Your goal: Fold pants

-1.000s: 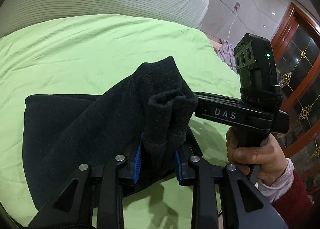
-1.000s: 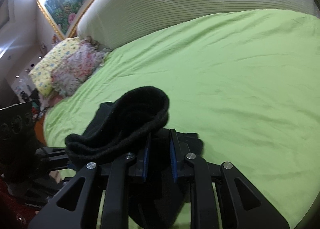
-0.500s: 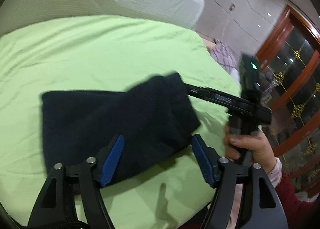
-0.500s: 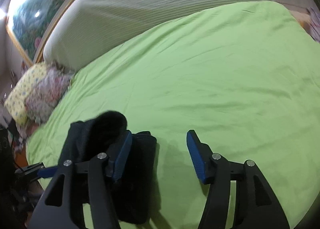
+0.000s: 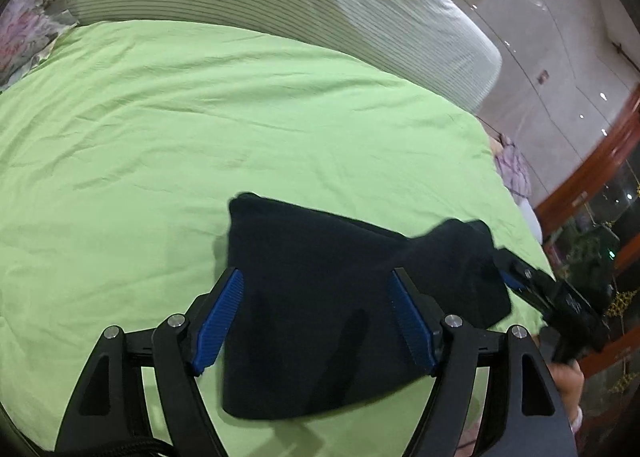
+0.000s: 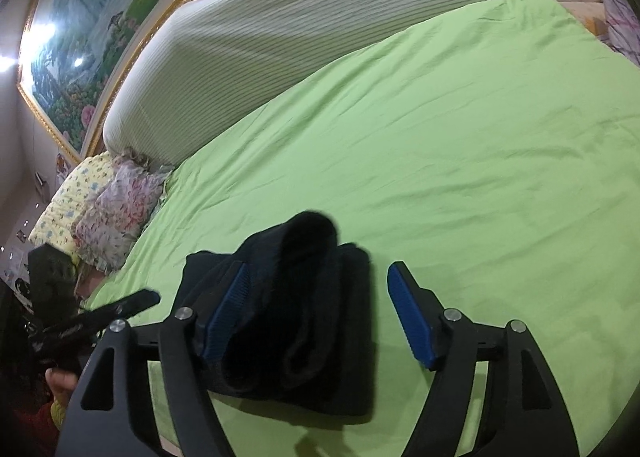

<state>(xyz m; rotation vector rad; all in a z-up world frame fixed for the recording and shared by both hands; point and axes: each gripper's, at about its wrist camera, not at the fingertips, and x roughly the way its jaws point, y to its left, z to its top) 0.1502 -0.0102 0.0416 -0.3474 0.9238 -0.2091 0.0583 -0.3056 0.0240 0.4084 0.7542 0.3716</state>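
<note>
The black pants (image 5: pixel 344 297) lie folded into a compact bundle on the green bed sheet (image 5: pixel 200 129), near the bed's front edge. My left gripper (image 5: pixel 320 317) is open and empty, its blue pads apart above the bundle. My right gripper (image 6: pixel 316 309) is open and empty too, over the bundle's right end, where a rolled cuff (image 6: pixel 308 233) sticks up from the pants (image 6: pixel 320 337). The right gripper also shows at the right of the left wrist view (image 5: pixel 560 297), and the left gripper at the left of the right wrist view (image 6: pixel 100 317).
A striped white bolster (image 5: pixel 280 5) runs along the far side of the bed. Floral pillows (image 6: pixel 104 213) lie at the bed's left end. A wooden glass-door cabinet (image 5: pixel 600 185) stands to the right. A framed landscape painting (image 6: pixel 100 37) hangs on the wall.
Both grippers opened and let go of the pants, which dropped flat onto the sheet. Both grippers then pulled back and up from the bundle.
</note>
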